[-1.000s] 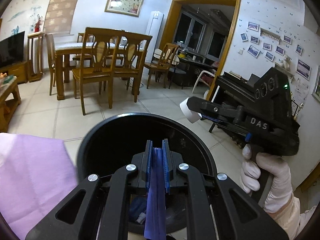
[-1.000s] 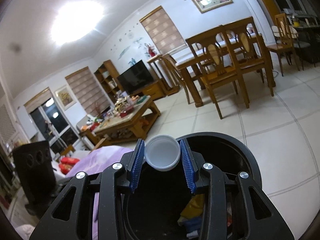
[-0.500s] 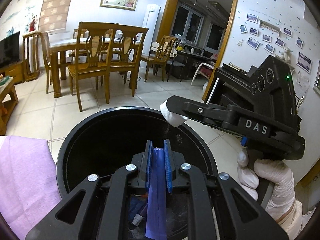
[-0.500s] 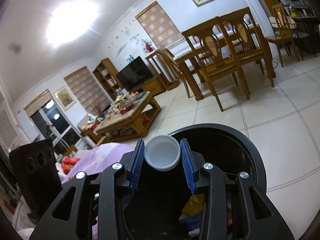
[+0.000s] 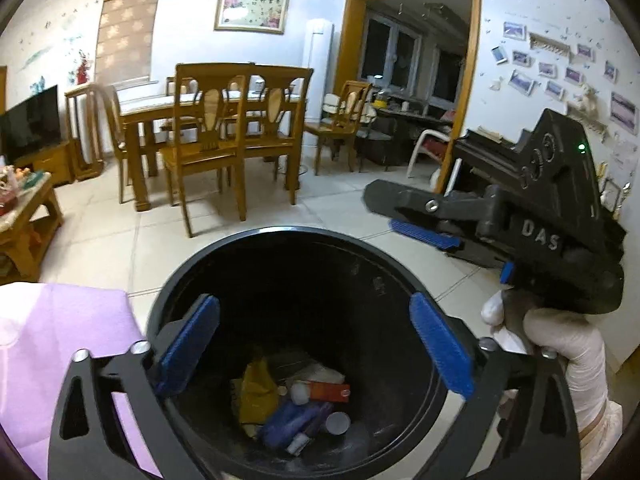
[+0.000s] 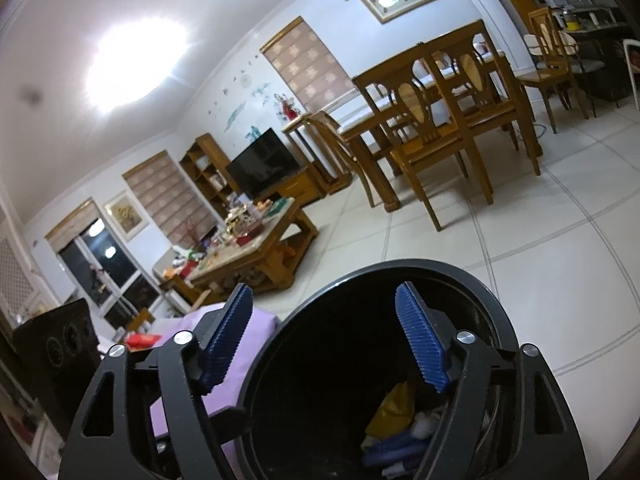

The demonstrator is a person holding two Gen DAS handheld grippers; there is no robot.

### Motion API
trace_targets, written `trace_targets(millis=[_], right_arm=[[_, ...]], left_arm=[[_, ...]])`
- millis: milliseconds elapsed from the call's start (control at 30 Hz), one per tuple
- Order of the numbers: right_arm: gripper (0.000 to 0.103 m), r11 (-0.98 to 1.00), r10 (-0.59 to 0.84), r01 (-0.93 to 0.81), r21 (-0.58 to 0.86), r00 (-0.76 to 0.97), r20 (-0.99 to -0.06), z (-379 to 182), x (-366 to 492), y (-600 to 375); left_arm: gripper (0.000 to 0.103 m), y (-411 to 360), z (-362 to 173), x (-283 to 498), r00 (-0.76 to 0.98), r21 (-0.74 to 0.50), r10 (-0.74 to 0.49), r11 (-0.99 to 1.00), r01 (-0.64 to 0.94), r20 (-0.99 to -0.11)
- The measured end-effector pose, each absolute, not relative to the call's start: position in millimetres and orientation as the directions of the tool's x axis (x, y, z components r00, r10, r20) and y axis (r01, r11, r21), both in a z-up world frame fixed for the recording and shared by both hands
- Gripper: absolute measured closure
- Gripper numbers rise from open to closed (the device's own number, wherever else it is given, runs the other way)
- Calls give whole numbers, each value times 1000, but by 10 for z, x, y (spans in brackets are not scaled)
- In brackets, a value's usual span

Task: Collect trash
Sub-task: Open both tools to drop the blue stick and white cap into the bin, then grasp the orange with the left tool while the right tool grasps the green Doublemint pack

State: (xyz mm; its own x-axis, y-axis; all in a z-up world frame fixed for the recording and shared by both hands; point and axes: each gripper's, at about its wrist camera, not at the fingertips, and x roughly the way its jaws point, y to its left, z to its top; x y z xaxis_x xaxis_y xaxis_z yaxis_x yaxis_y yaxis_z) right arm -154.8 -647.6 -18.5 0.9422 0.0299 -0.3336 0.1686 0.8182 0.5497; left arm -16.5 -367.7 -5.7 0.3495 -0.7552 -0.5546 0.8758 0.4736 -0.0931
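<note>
A black round trash bin stands on the tiled floor right below both grippers; it also shows in the right wrist view. At its bottom lie a blue wrapper, a yellow packet, an orange box and a white cap. My left gripper is open and empty over the bin's mouth. My right gripper is open and empty above the bin's rim; in the left wrist view the right gripper hangs at the bin's right side.
A purple cloth lies left of the bin. A wooden dining table with chairs stands behind it. A cluttered wooden coffee table is at the left. A black piano stands by the right wall.
Both grippers opened. The left one let go of the blue wrapper and the right one let go of the white cap; both now lie in the bin.
</note>
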Motion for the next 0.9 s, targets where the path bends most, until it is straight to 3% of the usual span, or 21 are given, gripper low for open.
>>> trace_targets(millis=[167,600,900], right_arm=[[7,801,11,186,569,946,-325,-180,-1598,-6482],[7,801,61,159,577,937,-343,-172,-1479,-6242],[7,844,125,108,526,914,-387,-106,-1236,-5670]], left_arm=[[5,-3603,2,-285,405,-16,-721,499,867,-562],[5,-3283,294,-712,506,170,-719,490,855,-476],[5,-2858,348,-615,539,167,-715,525,835,-446]])
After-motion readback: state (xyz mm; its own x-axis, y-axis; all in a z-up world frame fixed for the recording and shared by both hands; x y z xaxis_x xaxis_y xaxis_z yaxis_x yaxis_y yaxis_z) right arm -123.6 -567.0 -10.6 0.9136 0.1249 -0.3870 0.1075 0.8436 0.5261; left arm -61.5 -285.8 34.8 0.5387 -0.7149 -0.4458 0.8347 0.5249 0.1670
